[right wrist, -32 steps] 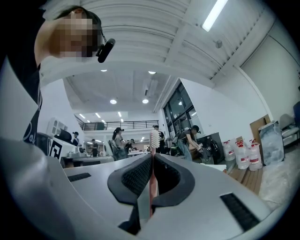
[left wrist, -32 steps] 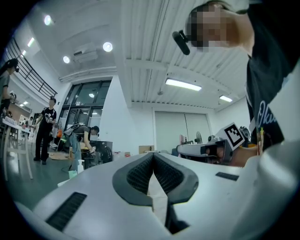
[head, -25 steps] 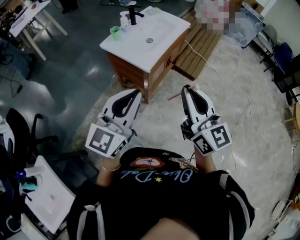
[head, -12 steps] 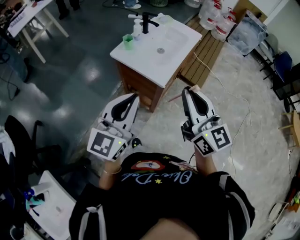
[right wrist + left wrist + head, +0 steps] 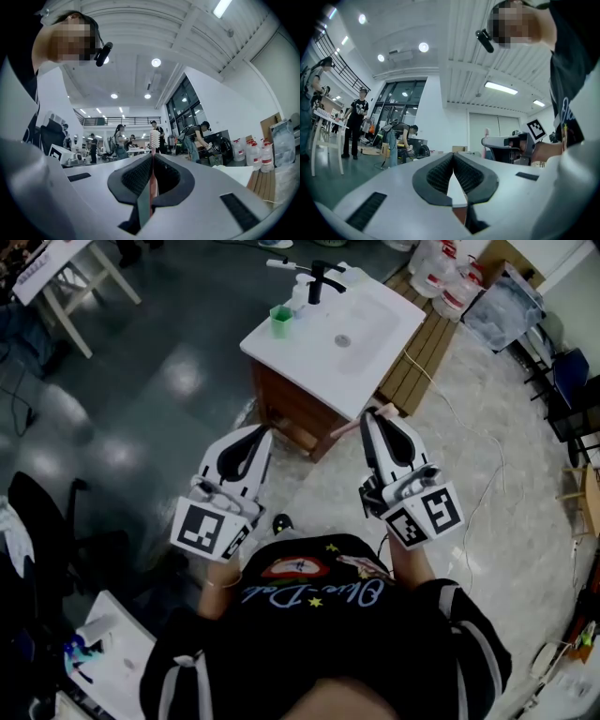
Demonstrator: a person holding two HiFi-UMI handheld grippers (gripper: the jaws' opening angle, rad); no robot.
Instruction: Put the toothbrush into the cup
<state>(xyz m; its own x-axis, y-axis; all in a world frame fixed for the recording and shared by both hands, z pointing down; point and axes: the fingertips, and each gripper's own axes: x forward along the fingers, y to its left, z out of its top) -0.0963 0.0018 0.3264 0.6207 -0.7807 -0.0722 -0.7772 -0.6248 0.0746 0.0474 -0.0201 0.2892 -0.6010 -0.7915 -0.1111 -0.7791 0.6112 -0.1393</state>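
Note:
A small green cup (image 5: 280, 321) stands at the far left corner of the white sink top (image 5: 309, 357), beside the black tap (image 5: 323, 281). My right gripper (image 5: 371, 414) is shut on a pink toothbrush (image 5: 152, 180); its handle lies along the pads and its white bristle head (image 5: 153, 136) sticks out past the tips. In the head view a pink end of the toothbrush (image 5: 343, 431) shows beside the jaws. My left gripper (image 5: 264, 431) is shut and holds nothing. Both grippers hang in the air short of the sink cabinet, well away from the cup.
The sink sits on a brown wooden cabinet (image 5: 286, 413). A slatted wooden platform (image 5: 427, 334) and water jugs (image 5: 441, 273) lie behind it, with a cable (image 5: 469, 437) across the floor. A white table (image 5: 66, 263) stands far left, chairs (image 5: 572, 371) at right. Several people stand in the distance.
The sink and cup have slid right and lower in the head view over the second, so I stand nearer to them. Both grippers keep their pose and grip.

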